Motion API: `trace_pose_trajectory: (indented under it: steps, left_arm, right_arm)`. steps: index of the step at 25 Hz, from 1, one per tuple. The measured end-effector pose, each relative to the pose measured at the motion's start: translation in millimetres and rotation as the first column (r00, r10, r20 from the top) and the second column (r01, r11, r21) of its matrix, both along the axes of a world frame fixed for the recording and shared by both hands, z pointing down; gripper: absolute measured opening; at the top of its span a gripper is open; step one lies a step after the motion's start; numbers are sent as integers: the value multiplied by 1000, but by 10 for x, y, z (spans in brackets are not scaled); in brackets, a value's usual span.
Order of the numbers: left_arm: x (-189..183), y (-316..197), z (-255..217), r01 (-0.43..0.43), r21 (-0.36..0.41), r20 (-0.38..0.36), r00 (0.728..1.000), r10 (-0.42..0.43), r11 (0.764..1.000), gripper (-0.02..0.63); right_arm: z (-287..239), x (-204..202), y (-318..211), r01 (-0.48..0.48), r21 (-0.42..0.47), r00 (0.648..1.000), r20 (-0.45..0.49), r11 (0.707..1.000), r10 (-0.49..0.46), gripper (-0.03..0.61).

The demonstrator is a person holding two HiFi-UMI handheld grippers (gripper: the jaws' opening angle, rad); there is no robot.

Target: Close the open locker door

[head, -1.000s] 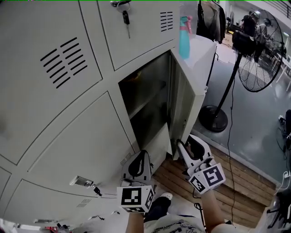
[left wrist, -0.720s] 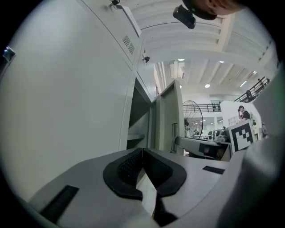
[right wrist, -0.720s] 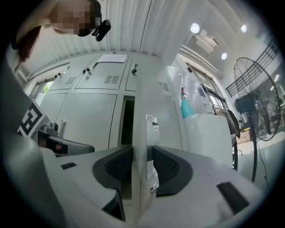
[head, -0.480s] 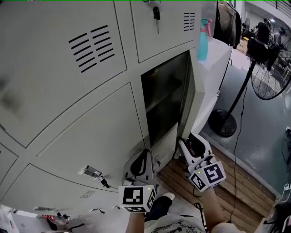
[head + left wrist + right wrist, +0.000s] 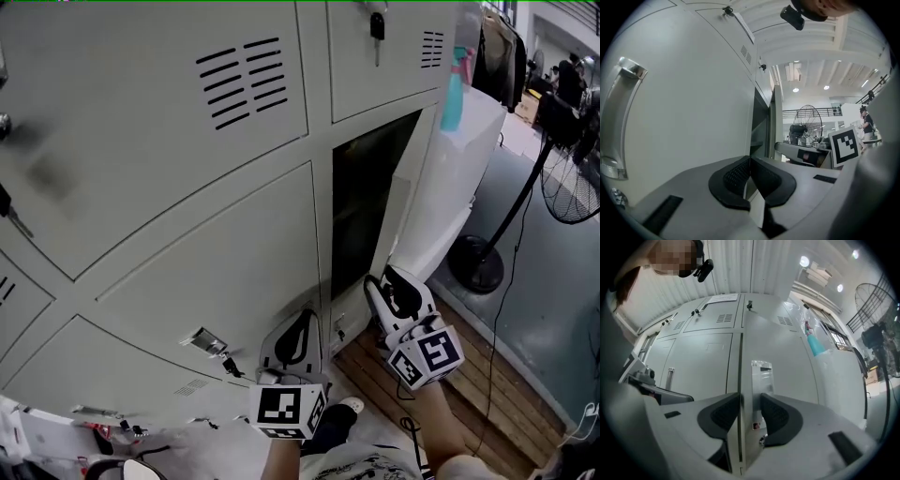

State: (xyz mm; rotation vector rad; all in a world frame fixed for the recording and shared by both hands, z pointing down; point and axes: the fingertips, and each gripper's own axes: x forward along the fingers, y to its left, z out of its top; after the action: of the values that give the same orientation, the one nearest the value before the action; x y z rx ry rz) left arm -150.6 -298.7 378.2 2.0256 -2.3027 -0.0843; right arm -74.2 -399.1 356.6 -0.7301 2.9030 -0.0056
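Note:
The grey locker door (image 5: 412, 220) stands ajar, edge-on, with a narrow dark opening (image 5: 361, 211) left of it. My right gripper (image 5: 381, 281) is clamped on the door's lower free edge. In the right gripper view the door edge (image 5: 740, 376) fills the gap between the pads of the right gripper (image 5: 751, 411), with the door's face and latch plate (image 5: 761, 376) beyond. My left gripper (image 5: 304, 313) hangs shut and empty in front of the lower locker, just left of the opening. In the left gripper view the left gripper (image 5: 750, 176) has its pads together.
A teal spray bottle (image 5: 453, 94) stands on a white cabinet (image 5: 478, 155) right of the door. A pedestal fan (image 5: 574, 178) and its cable stand further right. Wooden slats (image 5: 469, 375) lie below. Keys hang from the lower lock (image 5: 217, 349) and the upper lock (image 5: 377, 23).
The door has swung towards the locker and the dark opening has narrowed a lot. My right gripper kept hold of the edge. The left gripper stayed low and shut.

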Motion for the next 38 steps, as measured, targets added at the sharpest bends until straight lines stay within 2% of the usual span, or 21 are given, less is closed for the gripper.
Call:
trace_pose_trajectory:
  steps: [10, 20, 22, 24, 38]
  left_arm:
    - [-142, 78, 56, 40, -5, -8, 999, -40, 999, 8]
    - [-201, 51, 75, 44, -9, 2, 999, -44, 999, 8]
    - [-195, 24, 81, 37, -11, 2, 999, -37, 999, 8]
    - [-193, 2, 87, 31, -12, 0, 1000, -31, 999, 8]
    - [-310, -22, 132, 38, -22, -3, 999, -38, 999, 8]
  right_arm:
    - [7, -287, -20, 58, -2, 998, -10, 998, -58, 144]
    - [13, -555, -49, 115, -3, 993, -27, 993, -115, 144]
    - [13, -617, -26, 145, 0, 989, -36, 990, -144, 150]
    - [14, -667, -17, 159, 4, 986, -42, 987, -159, 202]
    - [19, -817, -64, 208, -10, 978, -12, 978, -208, 206]
